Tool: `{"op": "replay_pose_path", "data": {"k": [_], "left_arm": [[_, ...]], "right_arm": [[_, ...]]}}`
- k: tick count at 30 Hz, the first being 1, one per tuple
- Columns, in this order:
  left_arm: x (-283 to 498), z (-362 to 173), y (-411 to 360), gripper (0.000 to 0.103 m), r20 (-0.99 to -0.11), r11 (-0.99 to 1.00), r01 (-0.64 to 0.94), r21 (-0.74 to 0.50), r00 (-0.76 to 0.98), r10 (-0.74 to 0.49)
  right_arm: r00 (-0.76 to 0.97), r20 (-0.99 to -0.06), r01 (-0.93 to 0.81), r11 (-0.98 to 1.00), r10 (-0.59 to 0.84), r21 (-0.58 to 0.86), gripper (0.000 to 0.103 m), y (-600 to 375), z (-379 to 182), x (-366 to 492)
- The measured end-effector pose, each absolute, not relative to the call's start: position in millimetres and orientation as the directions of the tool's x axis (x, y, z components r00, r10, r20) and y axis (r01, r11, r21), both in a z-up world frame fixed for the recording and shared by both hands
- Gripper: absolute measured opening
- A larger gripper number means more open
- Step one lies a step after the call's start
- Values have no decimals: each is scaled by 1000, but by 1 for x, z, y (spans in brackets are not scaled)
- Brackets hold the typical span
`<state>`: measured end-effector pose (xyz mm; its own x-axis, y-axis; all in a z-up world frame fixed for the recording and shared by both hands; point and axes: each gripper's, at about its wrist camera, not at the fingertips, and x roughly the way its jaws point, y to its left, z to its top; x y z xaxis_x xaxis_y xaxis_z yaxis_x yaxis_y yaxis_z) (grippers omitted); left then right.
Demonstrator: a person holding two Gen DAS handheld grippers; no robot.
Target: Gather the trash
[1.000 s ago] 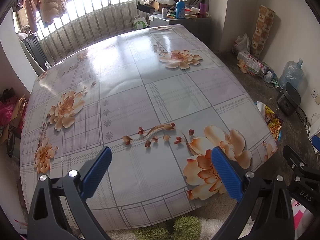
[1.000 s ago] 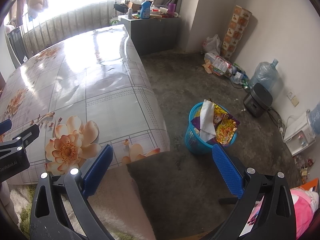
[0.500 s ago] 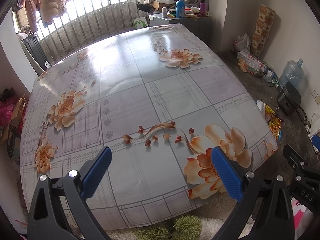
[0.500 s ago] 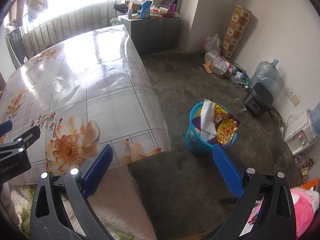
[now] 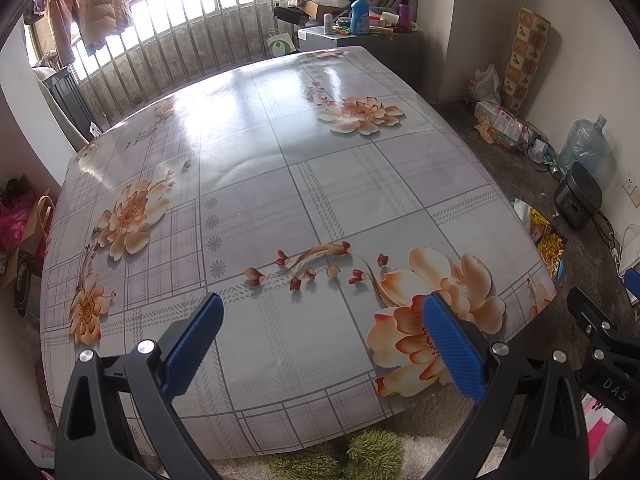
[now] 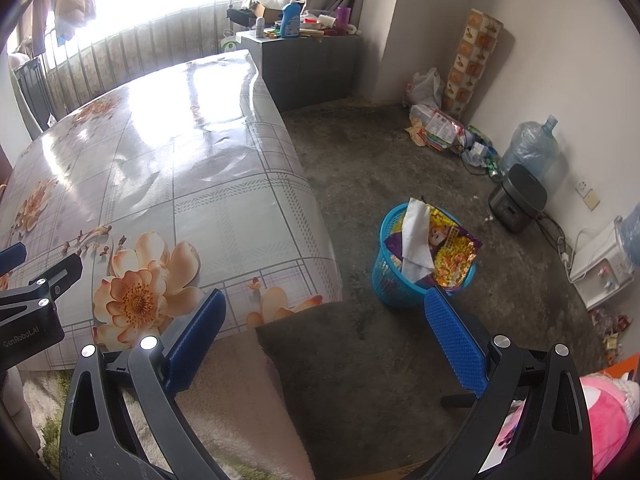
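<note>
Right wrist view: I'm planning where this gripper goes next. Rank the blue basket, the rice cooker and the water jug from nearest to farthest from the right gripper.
From the right gripper:
1. Blue basket, just ahead on the floor.
2. Rice cooker, farther right, near the wall.
3. Water jug, just behind the cooker.

Table [image 5: 320,184] with glossy floral checked cloth, top bare. Concrete floor [image 6: 400,168] right of table: blue basket [image 6: 384,276] stuffed with wrappers and tissue stands near table's corner; farther from table, by the wall, black cooker [image 6: 516,200], water jug [image 6: 528,148], bag pile [image 6: 436,124].
</note>
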<state>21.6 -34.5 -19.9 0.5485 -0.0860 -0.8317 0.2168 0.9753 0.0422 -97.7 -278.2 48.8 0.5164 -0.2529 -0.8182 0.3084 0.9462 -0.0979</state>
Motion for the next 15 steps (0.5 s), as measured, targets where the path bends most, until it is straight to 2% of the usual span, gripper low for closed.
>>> {"op": "replay_pose_path", "data": {"k": [15], "left_arm": [[20,-22,-32,98,-834,975,219,44,546,-85]], "right_arm": [[516,-819,311,946,-250,-93,95,-276,47,-99]]}}
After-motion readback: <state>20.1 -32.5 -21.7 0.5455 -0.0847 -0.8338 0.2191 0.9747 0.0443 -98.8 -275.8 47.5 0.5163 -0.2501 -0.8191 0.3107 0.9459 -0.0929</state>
